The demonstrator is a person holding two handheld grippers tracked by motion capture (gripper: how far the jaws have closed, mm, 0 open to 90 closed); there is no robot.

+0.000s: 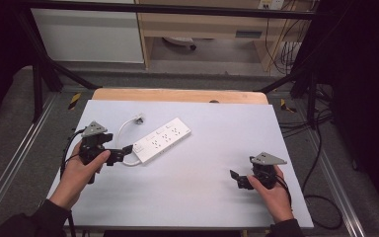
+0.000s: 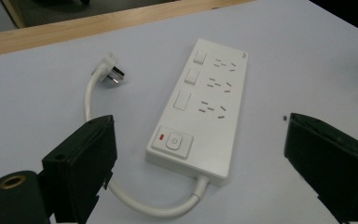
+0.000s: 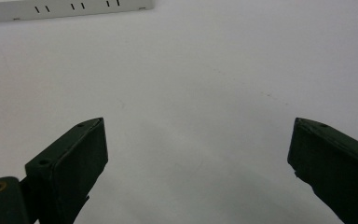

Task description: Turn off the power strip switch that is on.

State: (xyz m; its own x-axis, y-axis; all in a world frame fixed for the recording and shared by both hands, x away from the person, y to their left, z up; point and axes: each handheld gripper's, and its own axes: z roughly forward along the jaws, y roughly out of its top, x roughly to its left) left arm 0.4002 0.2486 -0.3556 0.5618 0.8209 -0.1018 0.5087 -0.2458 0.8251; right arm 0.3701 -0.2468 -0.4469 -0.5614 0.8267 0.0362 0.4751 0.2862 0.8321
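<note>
The power strip lies flat on the worktop, left of the middle and nearer the far edge than the near one, set at a slant so that its far end points toward the far right corner. Its short white cord leaves the near end, loops round to the left and ends in a plug lying loose on the worktop beside the strip — plugged into nothing. In the left gripper view the strip's face shows a power button with a small red mark at the near end, then three switches, each beside a set of sockets.

The left gripper sits just at the strip's near end, jaws spread wide, with the cord end of the strip lying between and ahead of them; they grasp nothing. The right gripper hovers well apart, near the right part of the near edge, likewise released and empty, with bare worktop between its jaws and the long side of the strip at the top of its view.

This looks like the approach step: the left hand is lining up on the strip, no hold taken yet. The next move probably calls for easing the left jaws forward over the near end — straddling the body rather than the cord — and closing squarely so the slick casing does not twist out.
</note>
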